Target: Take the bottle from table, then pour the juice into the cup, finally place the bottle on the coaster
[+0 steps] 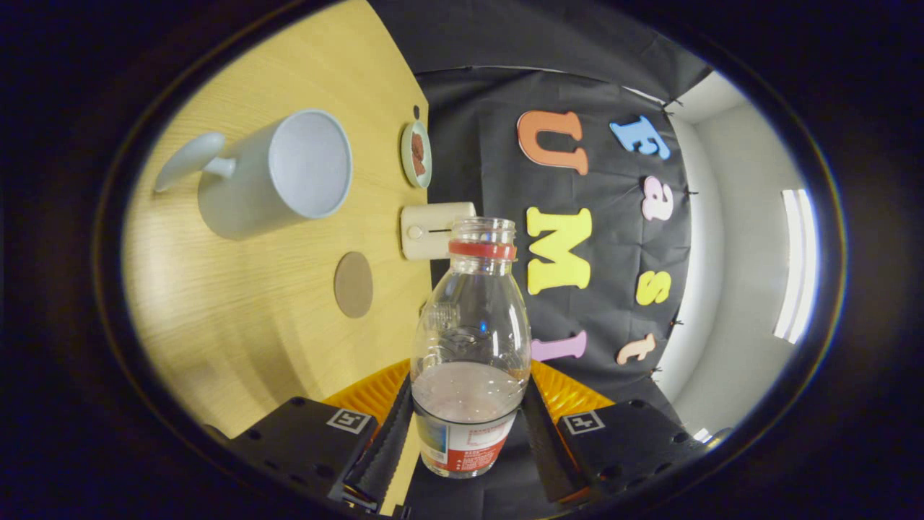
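Note:
My gripper is shut on a clear plastic bottle, both fingers pressing its labelled lower body. The bottle has a red neck ring, no cap, and a little pale juice in its lower part. The whole view is rolled about a quarter turn, so the wooden table stands on edge beside the bottle. A pale grey-blue cup with a handle rests on the table beyond the fingers, its open mouth facing the bottle side. A round brown coaster lies on the table between the cup and the bottle.
A small cream box with a knob stands near the table's far edge, just behind the bottle's neck. A little green dish with something brown in it sits farther along that edge. The booth's black cloth hangs behind.

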`<control>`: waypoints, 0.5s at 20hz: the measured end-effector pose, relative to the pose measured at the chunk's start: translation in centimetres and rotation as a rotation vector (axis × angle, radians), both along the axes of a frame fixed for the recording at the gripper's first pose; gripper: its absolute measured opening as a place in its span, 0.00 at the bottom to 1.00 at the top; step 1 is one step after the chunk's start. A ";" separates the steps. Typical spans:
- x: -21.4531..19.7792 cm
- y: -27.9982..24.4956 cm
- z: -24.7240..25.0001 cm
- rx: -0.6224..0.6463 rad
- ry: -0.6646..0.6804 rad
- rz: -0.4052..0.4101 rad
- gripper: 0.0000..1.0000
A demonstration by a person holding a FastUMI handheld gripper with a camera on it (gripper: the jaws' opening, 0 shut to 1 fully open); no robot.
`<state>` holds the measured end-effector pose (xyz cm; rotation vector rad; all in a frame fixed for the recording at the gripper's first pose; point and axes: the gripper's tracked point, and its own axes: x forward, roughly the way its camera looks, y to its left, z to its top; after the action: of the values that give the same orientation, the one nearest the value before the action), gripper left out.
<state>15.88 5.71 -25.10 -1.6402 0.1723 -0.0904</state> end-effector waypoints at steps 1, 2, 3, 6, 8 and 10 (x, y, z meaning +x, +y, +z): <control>0.2 0.2 -0.2 -0.013 0.004 0.001 0.81; 0.4 0.4 -0.2 -0.030 0.005 0.006 0.81; 0.4 0.5 -0.2 -0.050 0.004 0.012 0.81; 0.5 1.2 0.4 -0.085 -0.007 0.027 0.81; 0.6 1.6 0.6 -0.097 -0.002 0.031 0.81; 0.5 2.1 0.6 -0.137 0.000 0.048 0.81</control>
<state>16.42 7.78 -24.46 -1.7802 0.1282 -0.0669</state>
